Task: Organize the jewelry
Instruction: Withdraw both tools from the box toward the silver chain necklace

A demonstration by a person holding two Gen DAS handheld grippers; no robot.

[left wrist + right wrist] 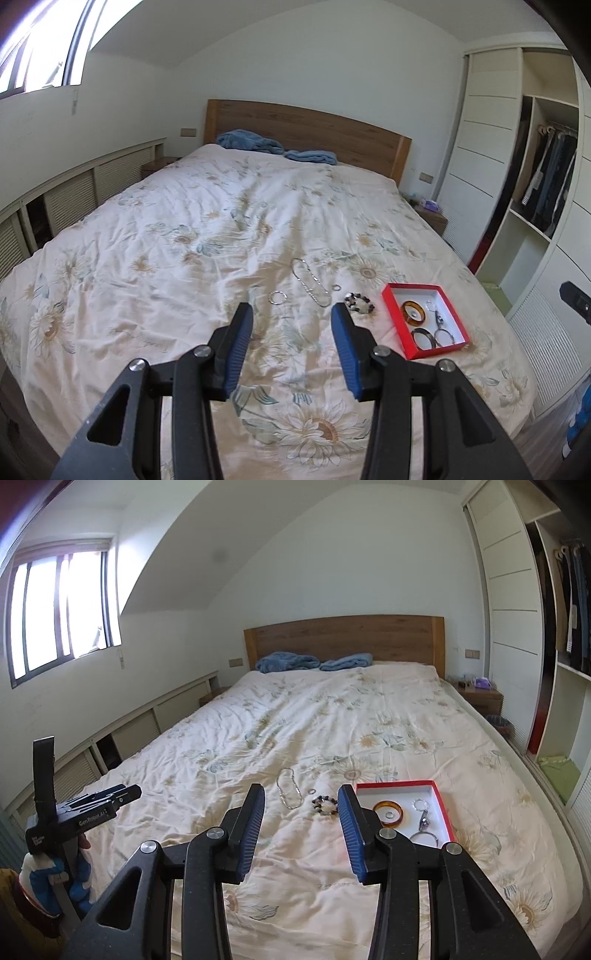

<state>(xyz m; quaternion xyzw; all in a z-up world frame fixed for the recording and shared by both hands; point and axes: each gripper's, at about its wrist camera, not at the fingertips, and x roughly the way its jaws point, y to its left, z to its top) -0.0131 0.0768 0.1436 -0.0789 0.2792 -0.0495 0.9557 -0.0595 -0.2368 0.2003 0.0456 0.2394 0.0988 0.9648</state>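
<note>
A red box (391,308) (445,805) with a white inside lies on the floral bedspread. It holds an amber bangle (414,313) (388,813), a dark bangle (424,338), silver rings and a keychain (424,818). On the spread to its left lie a beaded bracelet (360,303) (325,804), a silver chain necklace (310,286) (289,788), a small ring (336,287) (310,791) and a silver hoop (277,297). My left gripper (291,314) is open and empty, above the spread just short of the jewelry. My right gripper (301,797) is open and empty too.
The bed (184,240) has a wooden headboard (343,635) and blue cloths (288,661) by it. An open wardrobe (535,184) stands at the right, low louvred cabinets (74,192) at the left. The left gripper (127,794) shows at the left of the right wrist view.
</note>
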